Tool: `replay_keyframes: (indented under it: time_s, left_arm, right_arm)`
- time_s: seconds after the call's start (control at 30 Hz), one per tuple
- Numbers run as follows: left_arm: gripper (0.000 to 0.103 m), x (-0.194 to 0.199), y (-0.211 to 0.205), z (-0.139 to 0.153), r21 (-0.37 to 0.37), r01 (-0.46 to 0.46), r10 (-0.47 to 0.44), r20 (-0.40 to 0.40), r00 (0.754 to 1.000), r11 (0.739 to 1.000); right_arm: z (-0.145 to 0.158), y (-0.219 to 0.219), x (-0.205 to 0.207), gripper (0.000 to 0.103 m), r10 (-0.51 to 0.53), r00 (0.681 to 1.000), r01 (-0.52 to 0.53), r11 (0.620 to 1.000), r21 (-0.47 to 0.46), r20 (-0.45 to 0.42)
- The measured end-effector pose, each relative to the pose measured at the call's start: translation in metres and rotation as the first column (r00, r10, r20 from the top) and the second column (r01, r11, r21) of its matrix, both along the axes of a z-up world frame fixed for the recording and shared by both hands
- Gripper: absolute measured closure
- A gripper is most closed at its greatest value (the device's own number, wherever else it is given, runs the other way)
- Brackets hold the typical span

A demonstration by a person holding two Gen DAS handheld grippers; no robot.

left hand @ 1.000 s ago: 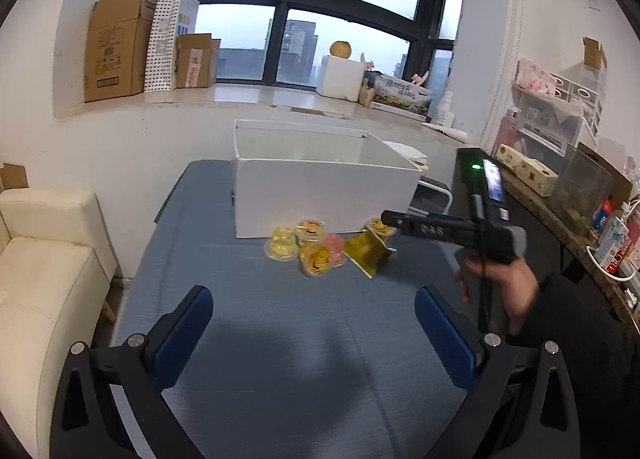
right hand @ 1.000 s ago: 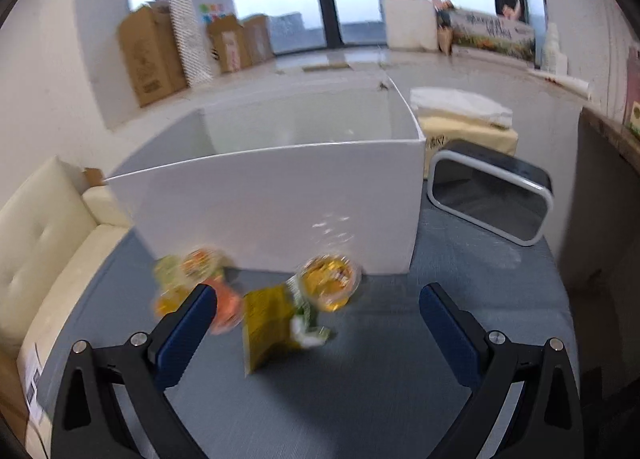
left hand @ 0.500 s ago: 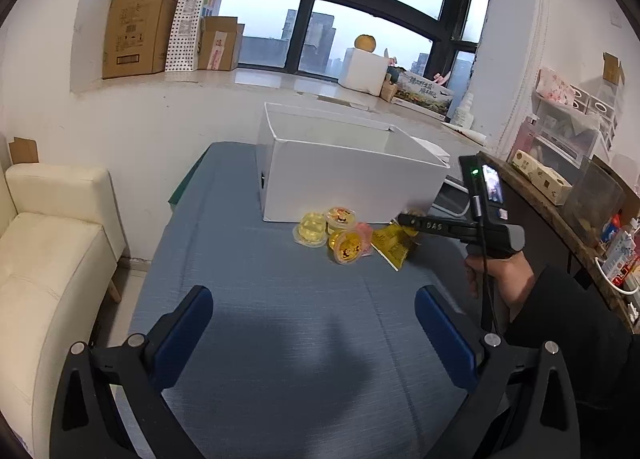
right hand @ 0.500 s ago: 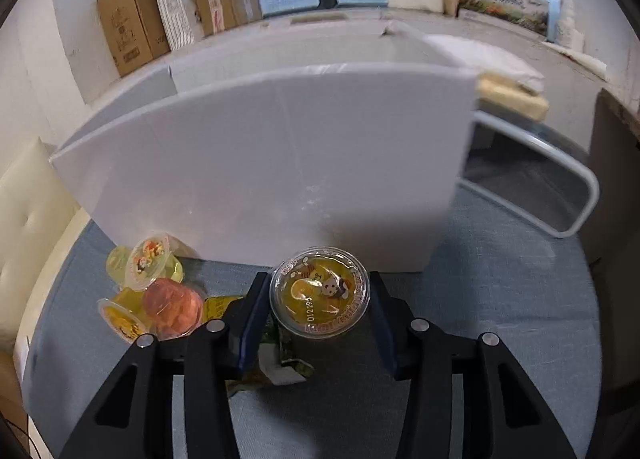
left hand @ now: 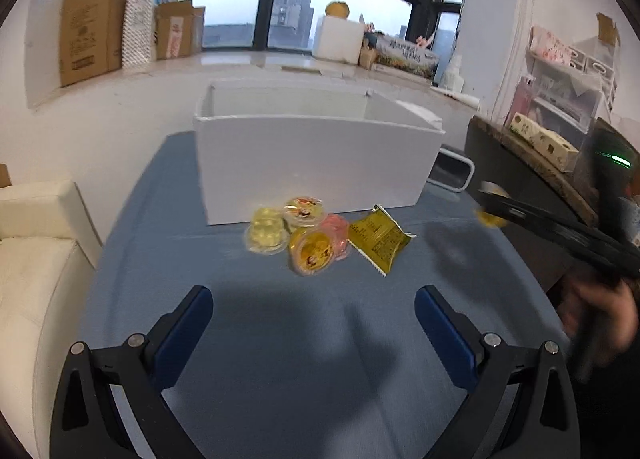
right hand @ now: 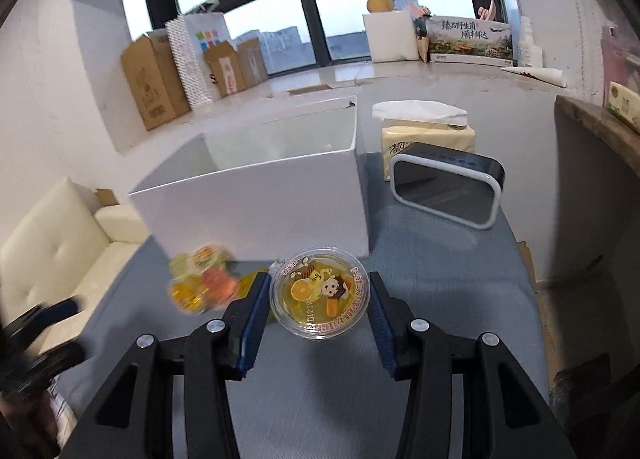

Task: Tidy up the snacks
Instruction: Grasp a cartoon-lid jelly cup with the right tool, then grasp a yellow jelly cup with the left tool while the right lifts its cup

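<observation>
My right gripper (right hand: 318, 299) is shut on a yellow jelly cup (right hand: 319, 294) and holds it above the blue table, in front of the open white box (right hand: 256, 203). In the left wrist view the right gripper (left hand: 490, 211) is blurred at the right, with the cup between its fingers. Several jelly cups (left hand: 298, 233) and a yellow snack packet (left hand: 378, 237) lie on the table before the white box (left hand: 312, 167). My left gripper (left hand: 314, 315) is open and empty, low over the table in front of the pile.
A black speaker with a white rim (right hand: 446, 189) and a tissue pack (right hand: 426, 131) stand right of the box. A cream sofa (left hand: 36, 259) lies left of the table. A dark counter (left hand: 532, 175) runs along the right. Cardboard boxes (left hand: 92, 23) sit on the windowsill.
My right gripper closed on the jelly cup, lifted it off the table and drew back from the box. My left gripper moved closer to the pile.
</observation>
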State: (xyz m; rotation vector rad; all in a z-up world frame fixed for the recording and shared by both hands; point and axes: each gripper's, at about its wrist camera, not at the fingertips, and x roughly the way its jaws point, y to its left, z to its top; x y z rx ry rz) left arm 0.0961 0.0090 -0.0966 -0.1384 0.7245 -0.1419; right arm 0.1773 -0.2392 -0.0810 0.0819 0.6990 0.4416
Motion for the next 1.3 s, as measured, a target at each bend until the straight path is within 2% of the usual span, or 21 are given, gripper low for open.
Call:
replay_keyframes:
  time_s: [0.13, 0.27, 0.37, 0.47, 0.6, 0.63, 0.67, 0.7, 0.77, 0.83, 1.0, 1.3]
  left_arm:
    - [0.0, 0.042, -0.004, -0.018, -0.001, -0.009, 0.009, -0.046, 0.999, 1.0]
    - [0.0, 0.074, -0.002, -0.039, -0.001, -0.026, 0.025, -0.099, 0.995, 1.0]
    - [0.0, 0.085, -0.003, -0.048, 0.023, -0.039, 0.042, -0.12, 0.992, 0.999]
    - [0.0, 0.092, -0.004, -0.05, 0.023, -0.03, 0.033, -0.138, 0.99, 0.999]
    - [0.003, 0.099, -0.013, -0.049, 0.058, 0.005, 0.003, -0.146, 0.989, 0.998]
    - [0.008, 0.102, -0.015, -0.051, 0.056, 0.018, -0.009, -0.155, 0.988, 0.998]
    - [0.027, 0.106, -0.016, -0.053, 0.066, 0.024, -0.012, -0.175, 0.985, 0.998]
    - [0.039, 0.106, -0.018, -0.052, 0.091, 0.015, 0.0, -0.168, 0.986, 0.996]
    - [0.052, 0.108, -0.02, -0.049, 0.063, 0.047, -0.035, -0.176, 0.984, 0.997]
    - [0.053, 0.107, -0.022, -0.048, 0.071, 0.06, -0.047, -0.182, 0.982, 0.996]
    - [0.053, 0.088, -0.019, -0.039, 0.024, 0.083, -0.078, -0.145, 0.986, 0.996]
    - [0.053, 0.003, -0.017, 0.024, -0.037, 0.145, -0.143, 0.051, 0.988, 0.989]
  right_arm:
    - [0.007, -0.011, -0.029, 0.052, -0.005, 1.0, 0.004, 0.999, 0.036, 0.024]
    - [0.011, -0.018, -0.055, 0.052, -0.015, 0.999, 0.014, 1.0, 0.027, 0.051]
    - [0.012, -0.021, -0.06, 0.052, -0.021, 0.999, 0.02, 1.0, 0.018, 0.049]
    - [0.013, -0.022, -0.061, 0.052, -0.024, 0.998, 0.023, 0.999, 0.033, 0.052]
    - [0.013, -0.017, -0.061, 0.052, -0.013, 0.998, 0.011, 0.999, 0.041, 0.057]
    - [0.013, -0.016, -0.062, 0.052, -0.011, 0.998, 0.009, 0.999, 0.042, 0.055]
    - [0.012, -0.015, -0.061, 0.052, -0.01, 0.999, 0.008, 0.999, 0.043, 0.053]
    - [0.011, -0.014, -0.061, 0.052, -0.007, 0.999, 0.005, 0.999, 0.043, 0.053]
    - [0.011, -0.014, -0.061, 0.052, -0.005, 0.999, 0.003, 0.999, 0.044, 0.051]
    - [0.011, -0.017, -0.062, 0.052, -0.011, 0.999, 0.008, 0.999, 0.05, 0.052]
    - [0.012, -0.019, -0.062, 0.052, -0.017, 0.999, 0.014, 0.998, 0.06, 0.05]
    - [0.013, -0.003, -0.06, 0.052, 0.019, 0.998, -0.023, 0.997, 0.069, 0.057]
